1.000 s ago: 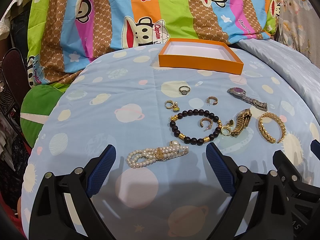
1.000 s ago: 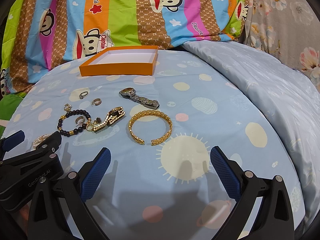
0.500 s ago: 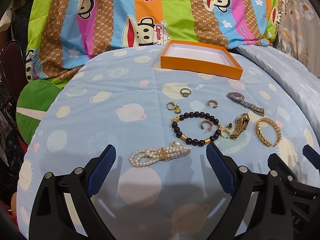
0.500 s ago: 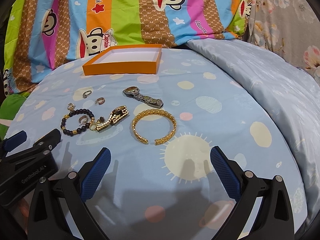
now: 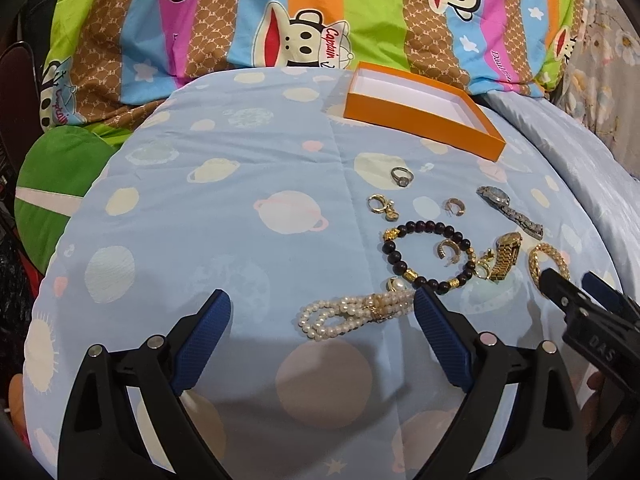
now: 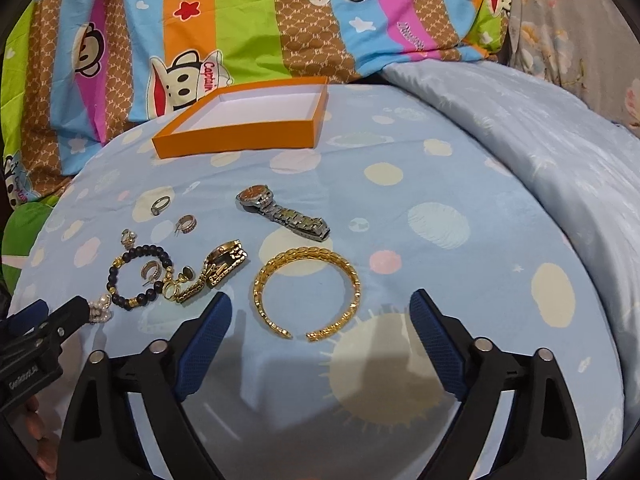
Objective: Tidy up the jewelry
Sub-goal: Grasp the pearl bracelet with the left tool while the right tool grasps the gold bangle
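Observation:
An empty orange box (image 5: pixel 420 118) (image 6: pixel 240 136) sits at the back of the blue bedspread. Jewelry lies in front of it: a pearl bracelet (image 5: pixel 356 314), a dark bead bracelet (image 5: pixel 424 256) (image 6: pixel 138 276), a gold watch (image 5: pixel 506 256) (image 6: pixel 218 270), a silver watch (image 5: pixel 510 210) (image 6: pixel 284 214), a gold bangle (image 6: pixel 306 294) (image 5: pixel 548 264), a ring (image 5: pixel 401 177) and small hoop earrings (image 5: pixel 455 207). My left gripper (image 5: pixel 322 338) is open, the pearl bracelet just ahead between its fingers. My right gripper (image 6: pixel 320 338) is open, close in front of the gold bangle.
A striped cartoon-monkey quilt (image 5: pixel 320 20) is piled behind the box. A green cushion (image 5: pixel 56 168) lies at the left edge. A pale blue duvet (image 6: pixel 540 152) is bunched up at the right, with floral fabric (image 6: pixel 572 20) beyond it.
Both grippers have moved forward and lower toward the jewelry. The pearl bracelet and the gold bangle now lie close to their fingertips. Both stay open.

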